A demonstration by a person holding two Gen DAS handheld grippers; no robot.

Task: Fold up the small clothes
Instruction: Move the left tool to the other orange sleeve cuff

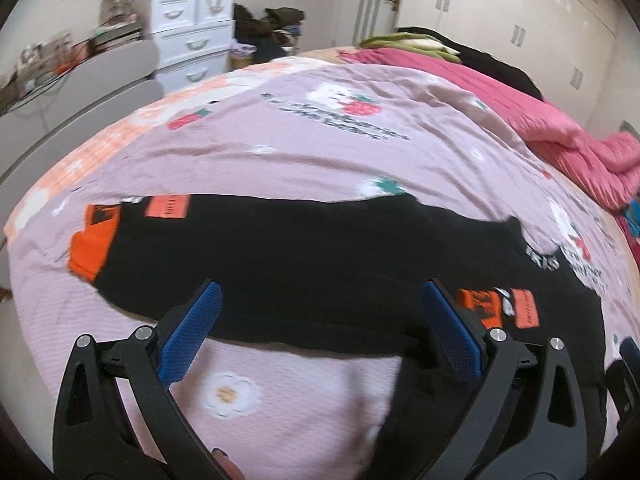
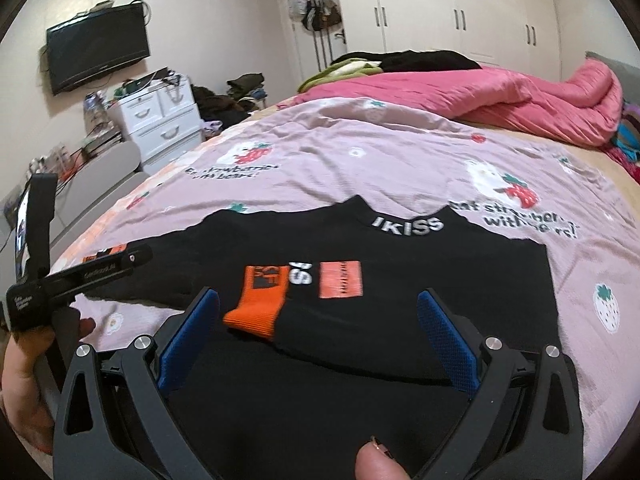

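A small black top (image 2: 400,280) with "IKISS" on its collar (image 2: 408,224) lies flat on the pink printed bedsheet (image 2: 360,168). One sleeve is folded across the body, its orange cuff (image 2: 256,308) near the middle. The other sleeve stretches out to the left and ends in an orange cuff (image 1: 90,252). My left gripper (image 1: 322,320) hovers open over the near hem of the top (image 1: 300,264), nothing between its blue pads. My right gripper (image 2: 320,320) is open too, above the folded sleeve without touching it. A hand holds the left gripper, whose finger (image 2: 120,264) shows at the left of the right wrist view.
A bunched pink quilt (image 2: 500,100) and dark clothes (image 2: 420,58) lie along the far side of the bed. White drawers (image 2: 160,120), a wall TV (image 2: 96,48) and a grey footboard (image 1: 80,92) stand to the left. White wardrobes (image 2: 460,8) line the back wall.
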